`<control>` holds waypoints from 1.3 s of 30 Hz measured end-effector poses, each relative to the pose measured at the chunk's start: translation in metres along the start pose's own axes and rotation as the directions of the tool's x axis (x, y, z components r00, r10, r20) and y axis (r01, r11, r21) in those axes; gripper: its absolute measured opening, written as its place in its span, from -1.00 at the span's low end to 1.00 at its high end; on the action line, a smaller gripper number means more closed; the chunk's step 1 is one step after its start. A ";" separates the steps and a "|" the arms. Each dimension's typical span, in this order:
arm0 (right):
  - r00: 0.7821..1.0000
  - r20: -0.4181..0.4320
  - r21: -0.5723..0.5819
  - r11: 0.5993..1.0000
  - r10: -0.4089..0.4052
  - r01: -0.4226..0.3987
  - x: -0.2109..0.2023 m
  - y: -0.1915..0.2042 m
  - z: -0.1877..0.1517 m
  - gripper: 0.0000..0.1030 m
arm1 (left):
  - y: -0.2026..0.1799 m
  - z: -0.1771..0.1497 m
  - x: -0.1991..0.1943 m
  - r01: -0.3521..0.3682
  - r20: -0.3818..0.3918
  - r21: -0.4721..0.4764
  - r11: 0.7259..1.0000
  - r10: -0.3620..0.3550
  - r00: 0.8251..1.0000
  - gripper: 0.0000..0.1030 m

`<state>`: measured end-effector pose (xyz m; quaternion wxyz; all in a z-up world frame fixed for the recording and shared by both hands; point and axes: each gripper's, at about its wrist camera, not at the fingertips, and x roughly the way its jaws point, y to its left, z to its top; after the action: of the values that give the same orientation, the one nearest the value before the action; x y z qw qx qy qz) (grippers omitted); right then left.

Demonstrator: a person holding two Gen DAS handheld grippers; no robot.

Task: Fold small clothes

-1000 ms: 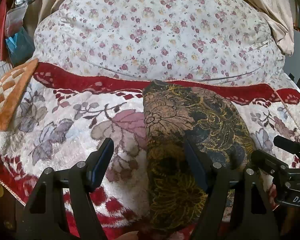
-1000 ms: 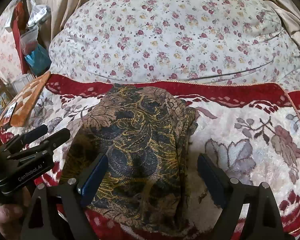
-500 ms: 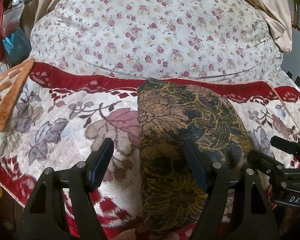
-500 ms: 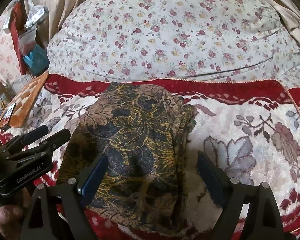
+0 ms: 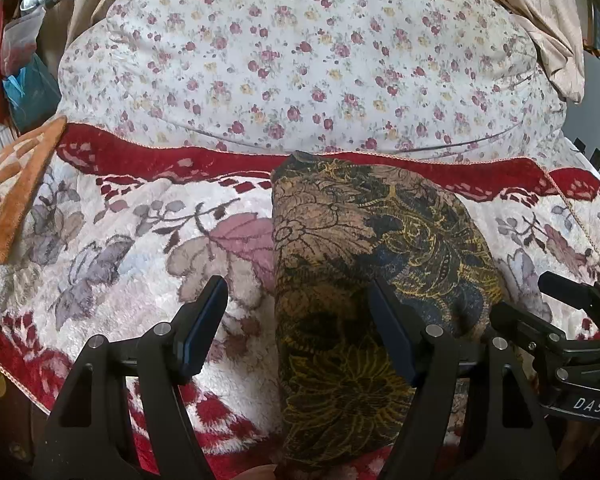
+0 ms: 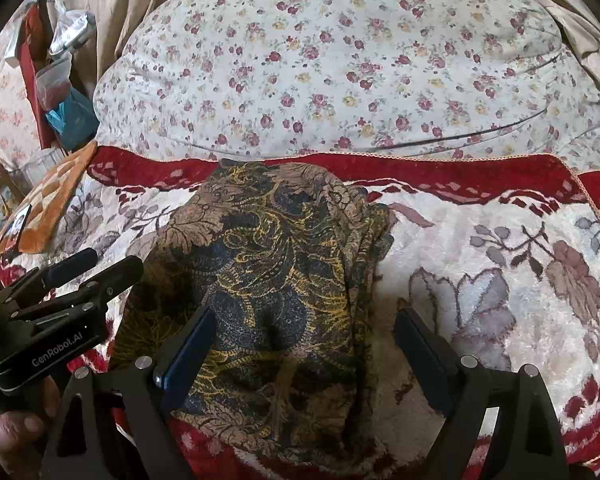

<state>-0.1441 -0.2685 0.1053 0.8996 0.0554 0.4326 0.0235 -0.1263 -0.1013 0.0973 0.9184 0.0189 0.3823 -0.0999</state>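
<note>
My left gripper (image 5: pixel 296 320) and right gripper (image 6: pixel 304 344) are hovering released over the folded cloth (image 6: pixel 268 272) lying on the blanket (image 6: pixel 500 264); I am planning to pinch its near edge evenly.

Both wrist views close, angled down; share folded cloth (image 5: pixel 364 280) (image 6: pixel 276 276), red-bordered blanket (image 5: pixel 112 264) (image 6: pixel 500 248).

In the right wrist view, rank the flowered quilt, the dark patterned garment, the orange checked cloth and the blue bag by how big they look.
1. flowered quilt
2. dark patterned garment, though it lies nearer the camera, so it looks bigger than it is
3. orange checked cloth, at the left
4. blue bag, partly hidden
</note>
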 end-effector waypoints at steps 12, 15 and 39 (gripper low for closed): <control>1.000 -0.016 -0.020 1.000 0.000 0.000 0.005 0.003 0.001 0.74 | 0.004 0.000 0.003 0.010 -0.006 0.007 1.000 -0.010 1.000 0.42; 1.000 -0.019 -0.021 1.000 -0.001 0.001 0.007 0.004 0.002 0.74 | 0.004 0.000 0.003 0.010 -0.005 0.005 1.000 -0.010 1.000 0.42; 0.999 -0.036 -0.014 1.000 -0.008 0.007 0.017 -0.001 0.001 0.74 | 0.003 0.001 0.014 0.033 -0.040 0.012 0.999 -0.032 0.999 0.42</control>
<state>-0.1322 -0.2679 0.0927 0.8922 0.0469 0.4485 0.0242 -0.1158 -0.1010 0.0884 0.9087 0.0204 0.4001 -0.1169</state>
